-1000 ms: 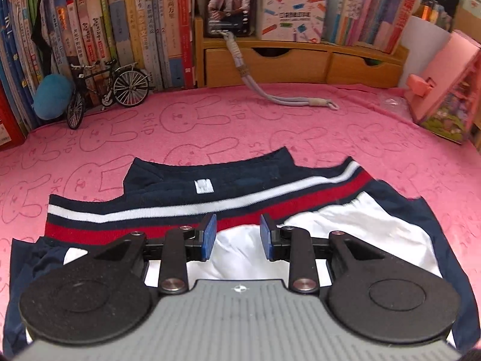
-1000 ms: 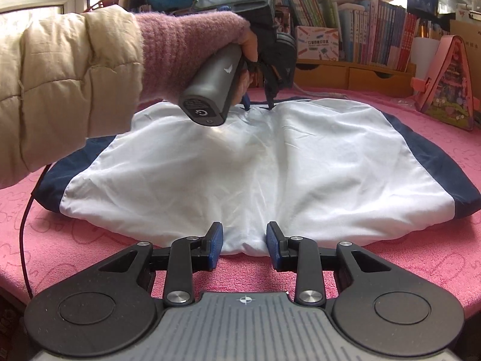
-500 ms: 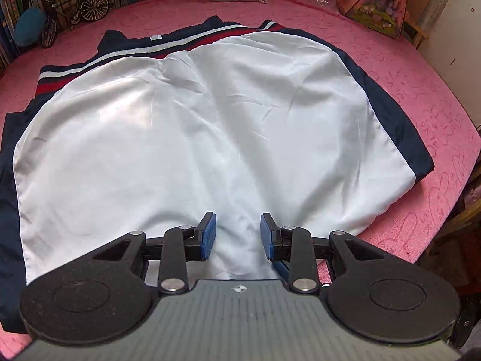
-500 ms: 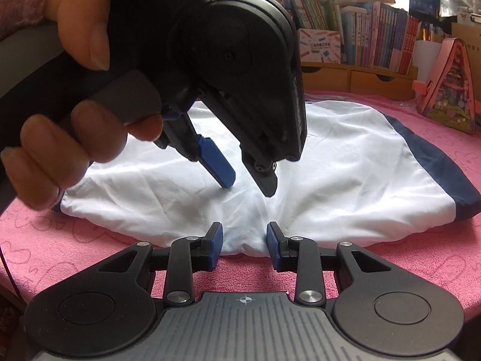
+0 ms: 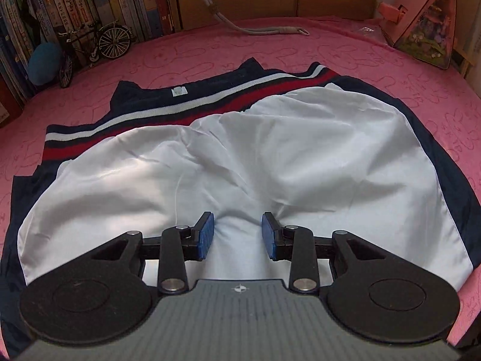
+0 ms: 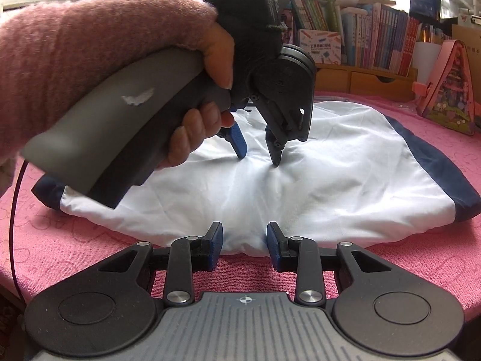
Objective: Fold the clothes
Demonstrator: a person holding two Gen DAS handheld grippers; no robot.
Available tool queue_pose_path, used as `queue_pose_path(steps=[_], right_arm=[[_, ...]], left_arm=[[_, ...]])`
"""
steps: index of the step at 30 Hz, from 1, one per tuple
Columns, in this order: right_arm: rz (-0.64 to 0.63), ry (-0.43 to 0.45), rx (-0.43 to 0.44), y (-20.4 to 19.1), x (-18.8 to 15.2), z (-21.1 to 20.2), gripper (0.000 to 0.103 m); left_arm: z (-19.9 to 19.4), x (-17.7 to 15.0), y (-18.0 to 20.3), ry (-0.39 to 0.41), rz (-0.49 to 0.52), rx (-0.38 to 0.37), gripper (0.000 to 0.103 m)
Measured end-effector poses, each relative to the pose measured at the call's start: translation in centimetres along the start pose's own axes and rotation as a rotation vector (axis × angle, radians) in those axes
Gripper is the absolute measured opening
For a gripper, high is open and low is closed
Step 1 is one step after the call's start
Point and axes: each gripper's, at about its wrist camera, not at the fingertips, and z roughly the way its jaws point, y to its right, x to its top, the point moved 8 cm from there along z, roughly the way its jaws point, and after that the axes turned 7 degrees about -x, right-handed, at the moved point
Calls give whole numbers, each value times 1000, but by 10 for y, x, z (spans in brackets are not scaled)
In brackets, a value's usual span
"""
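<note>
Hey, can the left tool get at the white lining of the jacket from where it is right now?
Probably yes. The left tool already has its tips on the white lining near the middle, jaws opening, nothing above the cloth in its way.

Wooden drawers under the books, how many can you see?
2. In the left wrist view, one drawer sits behind the grey cord, and the other drawer is right beside it, nearer the pink house toy. More may be hidden.
</note>
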Motion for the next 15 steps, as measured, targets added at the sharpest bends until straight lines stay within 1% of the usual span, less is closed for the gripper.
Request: queue_pose_path(steps=[2,4,5,6,7,8,10,13,15], right_arm=[[-1,1,1,0,0,0,33],[-2,2,3,0,1,0,33],[-2,2,4,0,1,1,33],[-2,3,5,0,1,1,33],[-2,5,6,0,1,1,33],[-2,7,6,0,2,1,33],[-3,11,4,0,1,0,33],[-4,19,7,0,-1,-1,33],[-3,23,11,0,-1,-2,34]], left_arm=[[12,18,-10,33,-24,19,35],[20,36,-26,71,-74,28,36],[23,42,-33,74,-102,25,35],[25,48,-39,75,-151,4,33],[26,51,-41,63,-182,-8,33],[26,54,-42,59,-186,-10,33],[25,55,-42,81,-167,-5,33],[27,59,-44,151,-154,5,32],[31,65,-46,194,-136,27,33]])
